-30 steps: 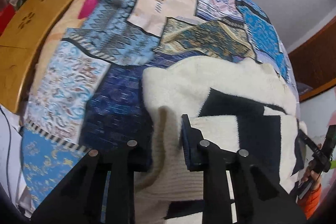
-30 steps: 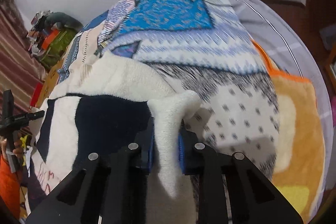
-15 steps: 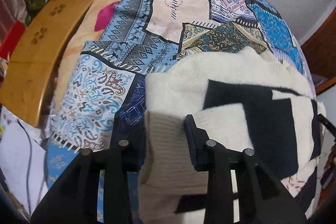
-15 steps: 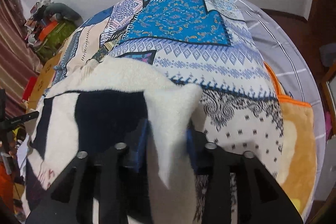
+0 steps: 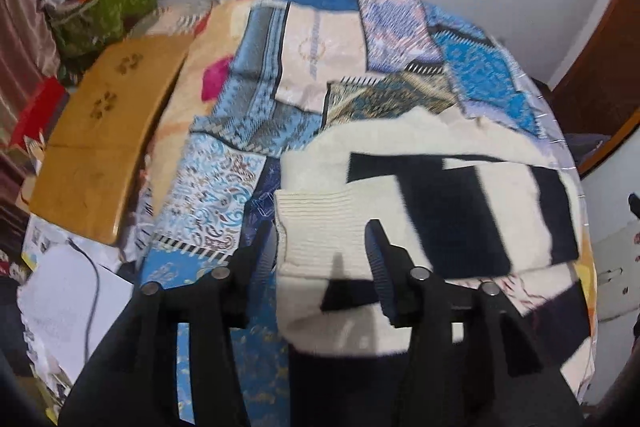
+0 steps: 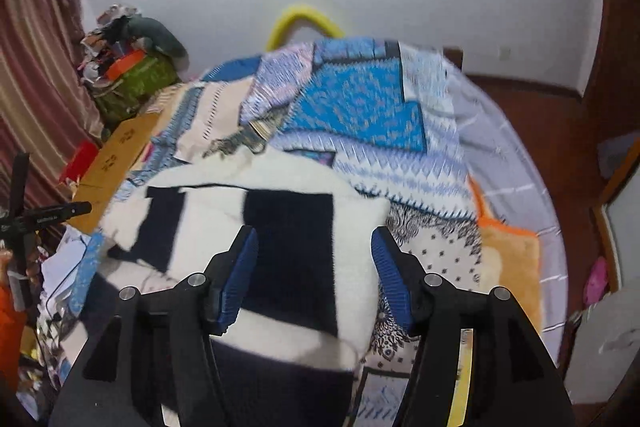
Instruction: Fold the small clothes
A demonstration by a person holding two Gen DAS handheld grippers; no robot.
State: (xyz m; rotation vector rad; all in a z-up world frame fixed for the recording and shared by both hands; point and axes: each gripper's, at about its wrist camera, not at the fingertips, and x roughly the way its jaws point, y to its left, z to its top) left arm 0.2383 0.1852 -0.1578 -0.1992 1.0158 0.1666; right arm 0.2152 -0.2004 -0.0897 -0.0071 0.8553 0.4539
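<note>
While both claws are opening, the cream-and-black sweater (image 6: 288, 247) lies folded on the patchwork quilt (image 6: 360, 107). Neither the left gripper (image 5: 320, 251) nor the right gripper (image 6: 314, 247) clamps it.

The sweater (image 6: 296, 251) lies on the quilt (image 6: 360, 107) below and ahead of the right gripper (image 6: 314, 247); a board (image 6: 116, 163) lies far left.

Sweater's (image 5: 420, 195) near hem hidden behind left tool (image 5: 316, 267), whole view motion-blurred

sweater (image 5: 420, 187): 1; grippers: left (image 5: 312, 259), right (image 6: 314, 267); bedspread (image 5: 248, 107): 1
</note>
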